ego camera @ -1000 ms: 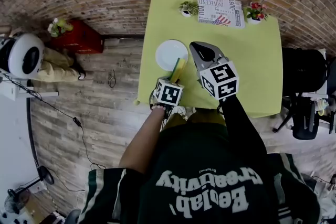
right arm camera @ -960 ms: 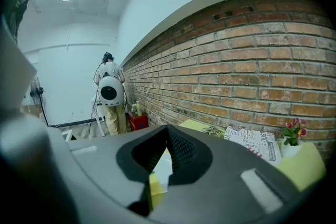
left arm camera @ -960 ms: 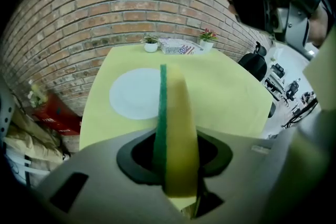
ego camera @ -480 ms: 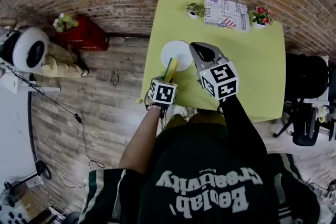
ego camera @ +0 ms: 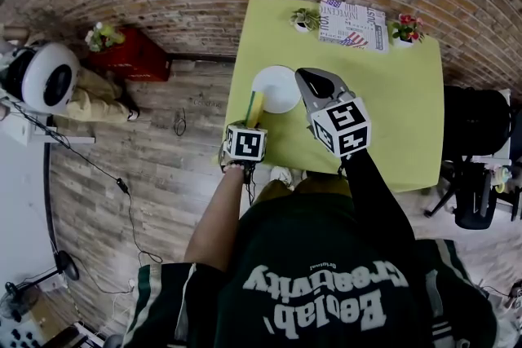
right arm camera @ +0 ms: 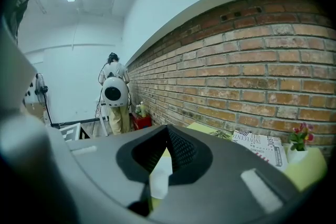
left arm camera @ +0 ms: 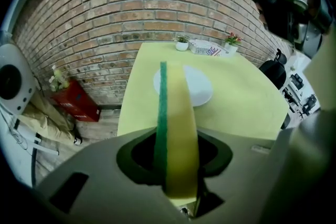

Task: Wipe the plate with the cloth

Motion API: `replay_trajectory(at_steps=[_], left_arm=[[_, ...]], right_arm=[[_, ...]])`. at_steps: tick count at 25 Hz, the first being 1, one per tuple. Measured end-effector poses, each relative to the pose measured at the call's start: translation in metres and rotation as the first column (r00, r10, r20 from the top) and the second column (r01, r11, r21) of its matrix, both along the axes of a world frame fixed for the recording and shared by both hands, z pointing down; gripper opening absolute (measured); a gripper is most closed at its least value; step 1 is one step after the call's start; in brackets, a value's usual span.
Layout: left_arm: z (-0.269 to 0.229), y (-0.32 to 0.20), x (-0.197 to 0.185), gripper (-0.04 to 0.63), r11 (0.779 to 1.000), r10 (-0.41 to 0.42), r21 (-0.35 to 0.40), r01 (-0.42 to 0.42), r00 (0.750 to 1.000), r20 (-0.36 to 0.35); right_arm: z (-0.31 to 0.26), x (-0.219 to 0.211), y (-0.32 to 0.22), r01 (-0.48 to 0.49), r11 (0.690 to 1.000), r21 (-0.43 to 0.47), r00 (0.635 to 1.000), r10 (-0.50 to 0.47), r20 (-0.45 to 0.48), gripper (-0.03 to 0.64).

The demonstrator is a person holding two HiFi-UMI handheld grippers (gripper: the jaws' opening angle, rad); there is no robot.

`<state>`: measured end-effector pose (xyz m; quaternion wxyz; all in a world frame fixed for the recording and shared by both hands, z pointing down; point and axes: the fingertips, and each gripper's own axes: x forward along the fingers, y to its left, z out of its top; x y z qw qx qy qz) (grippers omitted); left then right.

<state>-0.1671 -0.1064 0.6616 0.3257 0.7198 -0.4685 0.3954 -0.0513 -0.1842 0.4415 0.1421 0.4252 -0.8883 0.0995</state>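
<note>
1. Since the earlier frames the left gripper (ego camera: 249, 128) is shifted toward the left of the head view. The cloth (ego camera: 255, 107) is thereby carried from the lower right rim of the plate (ego camera: 281, 90) to its lower left rim.
2. The cloth, yellow with one green face, is held on edge and pointing forward. The left gripper's jaws are closed firmly on its near end, and the far end is left free.
3. The plate is found on the yellow-green tabletop (ego camera: 383, 110), near that tabletop's left edge, in the upper middle of the head view. In the left gripper view it is seen just beyond the cloth's tip, but whether the two touch cannot be told.
4. The right gripper (ego camera: 305, 77) is held above the tabletop at the plate's right rim. Its jaws are brought together at the tips and nothing is held between them.
5. The shift is judged to be one sideways pass along the plate's near side, so the wiping is taken to be under way rather than finished. The middle and far part of the plate would still need to be covered.
</note>
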Motion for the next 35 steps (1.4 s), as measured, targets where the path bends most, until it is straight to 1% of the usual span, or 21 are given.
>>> replay_trajectory(at_steps=[2, 5, 9, 13, 16, 19, 22, 26, 30, 33, 35], left_arm=[[-0.001, 0.002, 0.004, 0.137, 1.0, 0.008, -0.006, -0.008, 1.0, -0.012], [-0.001, 0.001, 0.003, 0.137, 1.0, 0.003, -0.012, -0.003, 1.0, -0.011], [-0.011, -0.008, 0.008, 0.137, 1.0, 0.011, 0.013, -0.01, 1.0, -0.027], [-0.025, -0.024, 0.034, 0.135, 0.998, 0.044, 0.052, -0.039, 0.995, -0.089], [-0.033, -0.038, 0.056, 0.135, 0.995, 0.081, 0.07, -0.074, 0.992, -0.094], [-0.028, -0.05, 0.078, 0.135, 0.991, 0.117, 0.081, -0.109, 0.988, -0.104], [-0.022, -0.054, 0.099, 0.135, 0.987, 0.153, 0.066, -0.146, 0.982, -0.107], [-0.006, -0.056, 0.11, 0.135, 0.984, 0.176, 0.039, -0.173, 0.98, -0.098], [-0.009, -0.056, 0.105, 0.135, 0.987, 0.159, 0.009, -0.158, 0.985, -0.063], [-0.009, -0.062, 0.105, 0.135, 0.99, 0.142, 0.023, -0.141, 0.986, -0.089], [-0.008, -0.062, 0.096, 0.135, 0.993, 0.116, 0.005, -0.116, 0.99, -0.08]], right_arm=[[0.0, 0.001, 0.0, -0.003, 1.0, 0.0, 1.0, 0.003, 0.0, 0.014], [0.002, 0.001, 0.0, -0.003, 1.0, -0.003, 1.0, 0.003, -0.003, 0.014], [0.002, 0.001, 0.001, -0.001, 1.0, -0.004, 1.0, 0.001, -0.009, 0.014], [0.004, 0.008, 0.0, -0.014, 1.0, -0.008, 1.0, 0.014, -0.015, 0.014], [0.006, 0.02, -0.003, -0.034, 0.999, -0.014, 0.999, 0.034, -0.022, 0.014], [0.008, 0.032, -0.005, -0.05, 0.999, -0.02, 0.998, 0.049, -0.027, 0.014], [0.012, 0.044, -0.007, -0.065, 0.997, -0.027, 0.997, 0.064, -0.031, 0.014], [0.016, 0.056, -0.014, -0.083, 0.996, -0.037, 0.996, 0.082, -0.03, 0.014], [0.019, 0.064, -0.021, -0.095, 0.994, -0.046, 0.995, 0.094, -0.026, 0.014], [0.019, 0.06, -0.024, -0.086, 0.995, -0.047, 0.996, 0.085, -0.025, 0.014], [0.02, 0.057, -0.026, -0.076, 0.996, -0.048, 0.997, 0.075, -0.027, 0.014]])
